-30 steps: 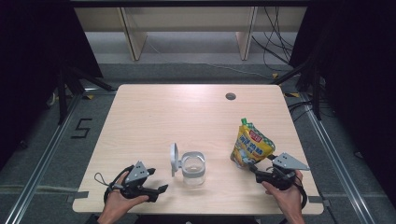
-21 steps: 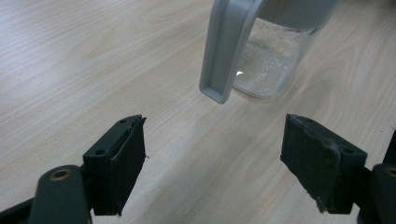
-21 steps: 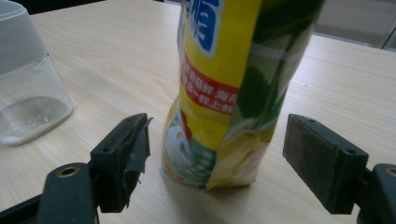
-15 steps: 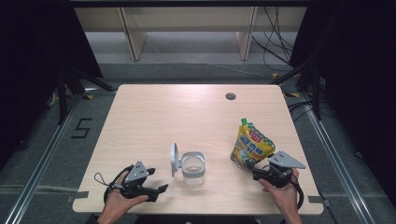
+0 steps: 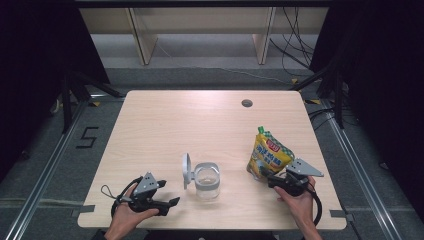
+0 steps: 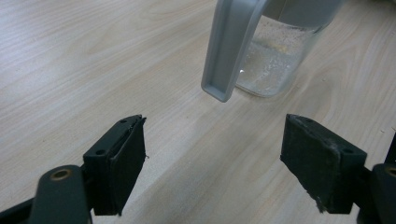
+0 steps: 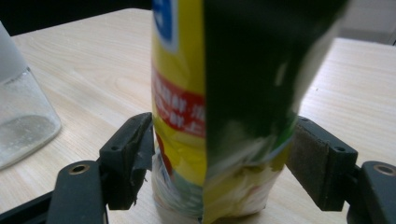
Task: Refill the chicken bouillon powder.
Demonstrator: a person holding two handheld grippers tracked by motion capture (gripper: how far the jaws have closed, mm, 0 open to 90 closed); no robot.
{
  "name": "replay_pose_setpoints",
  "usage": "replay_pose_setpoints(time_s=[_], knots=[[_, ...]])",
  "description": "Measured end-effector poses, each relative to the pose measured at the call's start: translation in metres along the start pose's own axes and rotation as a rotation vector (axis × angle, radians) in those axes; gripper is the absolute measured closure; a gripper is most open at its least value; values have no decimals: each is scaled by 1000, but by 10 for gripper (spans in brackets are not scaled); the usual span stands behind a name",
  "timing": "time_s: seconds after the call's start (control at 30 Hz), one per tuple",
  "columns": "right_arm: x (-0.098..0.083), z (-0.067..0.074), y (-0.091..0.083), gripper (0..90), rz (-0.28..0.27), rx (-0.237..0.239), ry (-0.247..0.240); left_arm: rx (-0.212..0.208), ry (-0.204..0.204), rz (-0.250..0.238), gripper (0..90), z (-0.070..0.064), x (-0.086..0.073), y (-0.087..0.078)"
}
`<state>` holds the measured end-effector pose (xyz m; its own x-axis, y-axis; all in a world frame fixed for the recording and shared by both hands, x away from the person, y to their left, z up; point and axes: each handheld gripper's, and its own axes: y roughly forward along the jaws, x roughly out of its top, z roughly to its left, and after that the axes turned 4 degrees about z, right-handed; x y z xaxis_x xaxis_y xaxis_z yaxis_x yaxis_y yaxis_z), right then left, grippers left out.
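A yellow and green snack pouch (image 5: 269, 156) stands upright at the table's right front. My right gripper (image 5: 267, 178) is level at its base. In the right gripper view the pouch (image 7: 224, 116) sits between the jaws of my right gripper (image 7: 219, 158). These jaws have just been closing and the pads are right at its sides, with no squeeze showing. A clear jar (image 5: 206, 180) with a hinged grey lid (image 5: 186, 170) swung up stands at centre front. My left gripper (image 5: 170, 202) lies left of it, open and empty (image 6: 212, 158), facing the jar (image 6: 275, 60) and lid (image 6: 231, 46).
The wooden table (image 5: 200, 125) has a round cable hole (image 5: 246, 103) near its far right edge. Dark floor, rails and cables surround it, and a shelf frame stands behind. A person's hands hold both grippers at the front edge.
The right gripper has edged slightly in at the pouch's base. The left gripper, the jar and the pouch stay where they were.
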<state>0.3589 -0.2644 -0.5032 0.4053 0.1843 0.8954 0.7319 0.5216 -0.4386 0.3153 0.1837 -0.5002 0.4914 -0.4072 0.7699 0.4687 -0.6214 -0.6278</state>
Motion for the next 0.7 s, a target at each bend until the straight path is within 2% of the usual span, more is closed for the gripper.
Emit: replay_pose_setpoints(time_s=[0.03, 0.1, 0.13, 0.17, 0.2, 0.23, 0.27, 0.3, 0.33, 0.37, 0.4, 0.43, 0.47, 0.5, 0.53, 0.57, 0.6, 0.67, 0.7], knots=[[-1, -3, 4, 283, -10, -2, -36, 4, 6, 2, 213, 0, 0, 0], [-1, -2, 5, 290, -13, 4, -21, 4, 3, 3, 214, 0, 0, 0], [0, -2, 6, 296, -3, -11, -26, 3, -9, -5, 214, 0, -1, 0], [1, -2, 7, 295, -13, 5, -13, 3, -9, -5, 214, 0, -1, 0], [1, -3, 8, 295, -27, 1, -26, 5, 25, 0, 214, 2, 0, 0], [1, -3, 8, 295, -27, 1, -26, 5, 25, 0, 214, 2, 0, 0], [1, -7, 13, 295, -56, -3, -48, 3, 0, 5, 214, 0, -1, 0], [1, -6, 13, 296, -53, 14, -25, 2, 2, 5, 214, 0, 0, 0], [0, -9, 16, 299, -57, -5, -47, 2, 5, 4, 214, 0, 0, 0], [0, -5, 15, 305, -38, 1, -3, 1, -3, -4, 215, 0, 0, 0], [0, -8, 18, 306, -70, -9, -36, 11, 16, 9, 219, 1, 0, -1], [0, -5, 20, 309, -88, -26, 4, 14, 22, 17, 221, 1, 0, -1], [0, -8, 20, 310, -72, -12, -25, 13, 23, 17, 221, 1, -1, -1], [1, -8, 20, 313, -80, -12, -10, 0, 3, -2, 221, 0, -1, 0], [1, -8, 21, 314, -83, -6, -8, 2, 9, 6, 221, 0, 0, 0], [1, -6, 21, 315, -71, -5, 18, 2, 9, 6, 221, 0, 0, 0], [1, -8, 24, 317, -113, -2, -4, 13, 28, 28, 221, 1, 0, -1], [1, -9, 26, 323, -111, -2, -6, 12, 25, 25, 221, 1, 0, -1], [1, -7, 26, 325, -98, -13, 9, 1, 11, 10, 221, -1, 0, -1]])
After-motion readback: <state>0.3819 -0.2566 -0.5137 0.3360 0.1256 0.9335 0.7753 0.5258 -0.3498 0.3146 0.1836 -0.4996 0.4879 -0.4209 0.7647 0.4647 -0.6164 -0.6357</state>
